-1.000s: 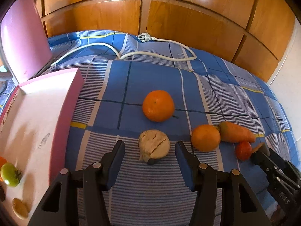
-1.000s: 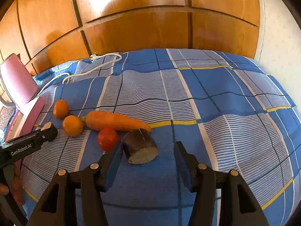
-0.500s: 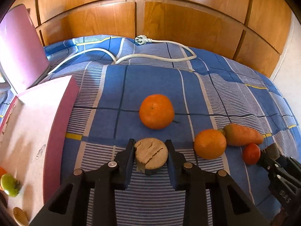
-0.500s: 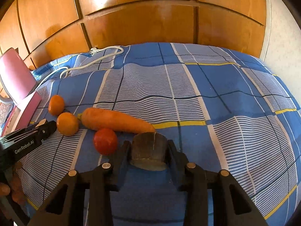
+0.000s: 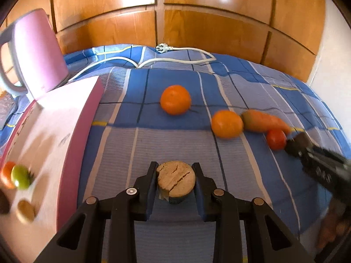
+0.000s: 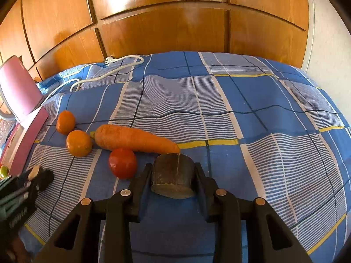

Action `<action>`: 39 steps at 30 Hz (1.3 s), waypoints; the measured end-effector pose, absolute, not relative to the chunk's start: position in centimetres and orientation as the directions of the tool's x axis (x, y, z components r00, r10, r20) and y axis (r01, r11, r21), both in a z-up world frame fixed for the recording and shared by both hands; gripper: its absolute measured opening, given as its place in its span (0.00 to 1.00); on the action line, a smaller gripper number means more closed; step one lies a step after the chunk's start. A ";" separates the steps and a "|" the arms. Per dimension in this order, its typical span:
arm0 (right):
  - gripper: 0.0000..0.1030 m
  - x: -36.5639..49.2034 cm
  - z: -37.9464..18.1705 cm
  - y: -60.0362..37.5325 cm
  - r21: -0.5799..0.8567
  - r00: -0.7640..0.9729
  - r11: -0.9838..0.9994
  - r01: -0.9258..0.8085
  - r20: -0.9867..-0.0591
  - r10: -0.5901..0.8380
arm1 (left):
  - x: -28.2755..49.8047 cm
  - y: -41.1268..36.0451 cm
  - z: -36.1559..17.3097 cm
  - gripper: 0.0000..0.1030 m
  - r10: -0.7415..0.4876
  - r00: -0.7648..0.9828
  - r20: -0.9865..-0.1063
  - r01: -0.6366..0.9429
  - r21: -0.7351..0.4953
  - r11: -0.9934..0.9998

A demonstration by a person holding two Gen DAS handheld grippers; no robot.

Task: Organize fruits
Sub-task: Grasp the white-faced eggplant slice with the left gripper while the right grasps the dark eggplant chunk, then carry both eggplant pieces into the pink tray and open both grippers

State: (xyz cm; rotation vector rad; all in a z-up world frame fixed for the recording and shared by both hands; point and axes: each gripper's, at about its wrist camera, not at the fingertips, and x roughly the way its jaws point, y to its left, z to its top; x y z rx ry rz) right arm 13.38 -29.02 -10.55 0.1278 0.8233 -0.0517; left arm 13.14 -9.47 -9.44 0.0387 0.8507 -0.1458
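Note:
My left gripper (image 5: 176,180) is shut on a tan cracked fruit chunk (image 5: 176,180) and holds it just above the blue checked cloth (image 5: 171,144). My right gripper (image 6: 173,179) is shut on a dark brown chunk (image 6: 172,178); it also shows at the right of the left wrist view (image 5: 295,146). Two oranges (image 5: 175,99) (image 5: 227,123), a carrot (image 5: 264,121) and a red tomato (image 5: 276,139) lie on the cloth. In the right wrist view the carrot (image 6: 133,139) and tomato (image 6: 122,163) lie just left of my right gripper.
A pink box (image 5: 50,135) at the left holds a green tomato (image 5: 20,176) and other small fruits. Its pink lid (image 5: 37,52) stands up behind. A white power cord (image 5: 175,58) lies at the back before the wooden panels (image 5: 197,17).
Both grippers closed from open onto their chunks. The left gripper then lifted back with the tan chunk; the right gripper holds the dark chunk slightly raised.

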 end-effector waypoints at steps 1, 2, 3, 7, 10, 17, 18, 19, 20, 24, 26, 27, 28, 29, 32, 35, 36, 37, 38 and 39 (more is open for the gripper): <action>0.35 13.2 -10.5 -28.9 0.084 0.679 0.992 0.094 -0.734 -0.002 | 12.5 -9.4 -9.5 0.30 -0.110 0.656 -0.747 0.140 -0.024 0.990; 0.35 13.1 -10.5 -28.7 0.077 0.679 0.993 0.093 -0.734 -0.007 | 12.0 -9.4 -9.5 0.30 -0.108 0.659 -0.744 0.135 -0.024 0.991; 0.35 12.8 -10.5 -28.5 0.070 0.679 0.993 0.090 -0.734 -0.010 | 11.5 -9.4 -9.4 0.30 -0.105 0.662 -0.742 0.130 -0.024 0.991; 0.35 11.5 -10.5 -27.8 0.060 0.688 0.995 0.081 -0.725 -0.012 | 10.2 -9.1 -9.5 0.30 -0.096 0.673 -0.733 0.121 -0.019 0.992; 0.35 10.2 -10.6 -27.1 0.053 0.703 0.996 0.069 -0.711 -0.011 | 9.8 -9.0 -9.5 0.30 -0.093 0.681 -0.727 0.121 -0.014 0.993; 0.35 9.3 -10.7 -26.2 0.038 0.713 0.998 0.054 -0.701 -0.012 | 9.6 -9.0 -9.6 0.30 -0.089 0.685 -0.723 0.131 0.002 0.991; 0.35 9.3 -10.7 -26.2 0.040 0.713 0.998 0.054 -0.701 -0.010 | 9.6 -9.0 -9.6 0.30 -0.091 0.683 -0.725 0.133 0.001 0.991; 0.35 9.3 -10.7 -26.2 0.039 0.712 0.998 0.054 -0.702 -0.011 | 9.5 -9.0 -9.6 0.30 -0.093 0.681 -0.727 0.135 0.000 0.991; 0.35 9.3 -10.7 -26.1 0.036 0.711 0.998 0.054 -0.703 -0.014 | 9.4 -9.0 -9.5 0.30 -0.097 0.678 -0.729 0.138 -0.004 0.990; 0.35 8.8 -10.7 -25.6 0.023 0.708 0.998 0.055 -0.706 -0.022 | 9.2 -8.8 -9.3 0.30 -0.108 0.663 -0.741 0.142 -0.017 0.990; 0.35 8.3 -10.7 -25.3 0.038 0.704 0.998 0.053 -0.710 -0.011 | 9.0 -8.7 -9.1 0.30 -0.114 0.653 -0.748 0.144 -0.025 0.989; 0.35 8.1 -10.6 -25.1 0.041 0.702 0.998 0.050 -0.712 -0.006 | 8.9 -8.7 -9.1 0.30 -0.119 0.649 -0.752 0.148 -0.028 0.989; 0.35 7.9 -10.6 -24.9 0.045 0.700 0.998 0.046 -0.714 -0.001 | 8.7 -8.7 -9.0 0.30 -0.123 0.646 -0.754 0.153 -0.030 0.988; 0.35 7.7 -10.5 -24.7 0.053 0.695 0.998 0.042 -0.719 0.009 | 8.6 -8.6 -8.9 0.30 -0.129 0.642 -0.755 0.157 -0.035 0.987; 0.35 7.3 -10.1 -24.0 0.105 0.680 0.994 0.010 -0.730 0.070 | 8.1 -8.4 -8.3 0.30 -0.147 0.644 -0.751 0.167 -0.049 0.985; 0.35 7.1 -9.8 -23.0 0.141 0.666 0.990 -0.015 -0.737 0.115 | 7.5 -7.9 -7.2 0.30 -0.159 0.662 -0.732 0.171 -0.059 0.984; 0.35 7.0 -9.7 -22.8 0.149 0.665 0.989 -0.020 -0.736 0.124 | 7.4 -7.6 -6.9 0.30 -0.159 0.667 -0.728 0.168 -0.062 0.984; 0.35 7.0 -9.4 -22.6 0.157 0.667 0.987 -0.027 -0.733 0.135 | 7.3 -7.3 -6.5 0.30 -0.159 0.671 -0.724 0.163 -0.065 0.984; 0.35 6.9 -9.1 -22.3 0.159 0.670 0.987 -0.035 -0.729 0.141 | 7.2 -6.9 -6.0 0.30 -0.161 0.678 -0.717 0.154 -0.075 0.985; 0.35 6.9 -8.8 -22.1 0.158 0.674 0.986 -0.042 -0.724 0.145 | 7.1 -6.5 -5.6 0.30 -0.164 0.681 -0.713 0.150 -0.083 0.985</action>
